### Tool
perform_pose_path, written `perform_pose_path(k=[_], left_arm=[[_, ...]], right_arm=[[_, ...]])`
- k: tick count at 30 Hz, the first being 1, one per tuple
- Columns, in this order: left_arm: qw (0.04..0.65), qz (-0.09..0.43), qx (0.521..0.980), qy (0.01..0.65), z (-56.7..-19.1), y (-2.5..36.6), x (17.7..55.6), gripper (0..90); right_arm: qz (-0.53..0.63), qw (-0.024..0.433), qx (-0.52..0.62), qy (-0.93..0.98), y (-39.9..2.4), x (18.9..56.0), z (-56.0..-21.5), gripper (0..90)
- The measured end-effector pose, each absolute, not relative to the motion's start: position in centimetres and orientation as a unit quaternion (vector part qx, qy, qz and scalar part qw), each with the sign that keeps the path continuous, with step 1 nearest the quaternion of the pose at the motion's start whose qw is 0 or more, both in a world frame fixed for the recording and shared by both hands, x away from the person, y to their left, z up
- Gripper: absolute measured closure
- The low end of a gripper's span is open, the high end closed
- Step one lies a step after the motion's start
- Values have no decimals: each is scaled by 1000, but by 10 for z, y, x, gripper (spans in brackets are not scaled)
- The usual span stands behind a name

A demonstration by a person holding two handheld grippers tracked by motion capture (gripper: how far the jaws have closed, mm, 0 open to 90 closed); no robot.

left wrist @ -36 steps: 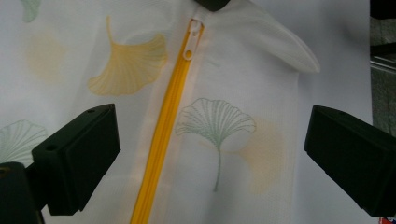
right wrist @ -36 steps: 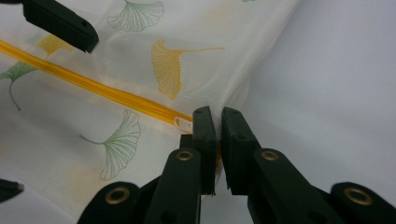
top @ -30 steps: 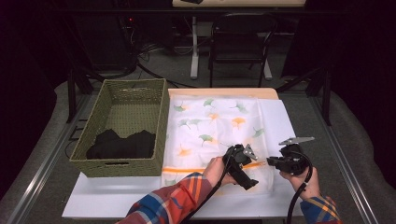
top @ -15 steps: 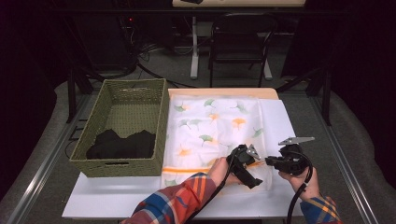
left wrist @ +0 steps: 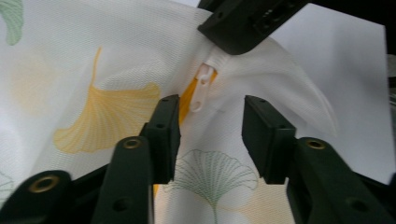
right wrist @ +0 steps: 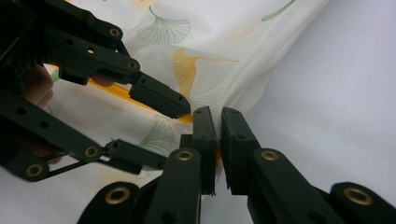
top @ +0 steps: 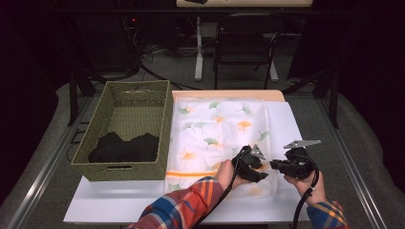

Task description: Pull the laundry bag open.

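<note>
Lying flat on a white sheet [top: 119, 202] that covers the table, the ginkgo-print fabric cover [top: 215, 138] spreads from the far edge toward the person, its near right corner gathered up between the two tools. The right gripper [right wrist: 219, 122] is clamped on that corner — in the right gripper view its two black jaws stand pressed together with a fold of the white cloth pinched between them, and the fabric rises in a taut ridge away from the pinch. The left gripper [left wrist: 210, 126] sits just beside it, its jaws still apart but having just been closing; in the left gripper view they straddle the orange-lined seam, with the white zipper pull [left wrist: 201, 86] lying just beyond and between their tips, not touched by either pad. From the high view, the left gripper [top: 250, 164] and the right gripper [top: 286, 166] are close together over the cover's near right part, the left hand [top: 229, 174] reaching in from a plaid sleeve [top: 186, 205] and the right hand [top: 308, 183] coming up from the bottom edge. To the left of the cover, touching its edge or nearly so, stands a woven green basket [top: 114, 102] with a dark cloth [top: 124, 148] bunched in its near end — well apart from both grippers.
</note>
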State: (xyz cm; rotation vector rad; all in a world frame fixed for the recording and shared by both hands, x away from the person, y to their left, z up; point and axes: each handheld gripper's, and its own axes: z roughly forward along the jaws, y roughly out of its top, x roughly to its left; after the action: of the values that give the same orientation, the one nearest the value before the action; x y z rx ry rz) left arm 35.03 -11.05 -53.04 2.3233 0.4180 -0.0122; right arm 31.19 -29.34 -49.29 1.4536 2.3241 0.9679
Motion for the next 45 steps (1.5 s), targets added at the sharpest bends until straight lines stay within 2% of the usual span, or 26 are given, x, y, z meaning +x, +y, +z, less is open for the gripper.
perform_pose_path(k=[6,17,25,29,30,35,40,45], left_arm=[[383,-12,907,175,-534,-113,351,730],[404,-27,891,205,-539,-112,351,878],[411,-33,886,210,-539,-110,351,891],[416,-37,885,207,-539,-111,351,764],[416,-36,885,207,-539,-111,351,764],[421,-32,881,215,-541,-112,350,793],[425,-29,877,220,-542,-112,350,888],[425,-36,876,224,-541,-110,350,894]], right_arm=[[335,118,495,793,-292,312,-494,856],[334,118,496,793,-290,311,-493,857],[335,118,495,793,-290,311,-493,857],[337,118,496,792,-291,311,-493,858],[338,117,496,791,-291,312,-493,857],[340,115,497,790,-291,312,-493,858],[339,117,495,791,-291,312,-493,858],[338,117,496,791,-291,311,-493,857]])
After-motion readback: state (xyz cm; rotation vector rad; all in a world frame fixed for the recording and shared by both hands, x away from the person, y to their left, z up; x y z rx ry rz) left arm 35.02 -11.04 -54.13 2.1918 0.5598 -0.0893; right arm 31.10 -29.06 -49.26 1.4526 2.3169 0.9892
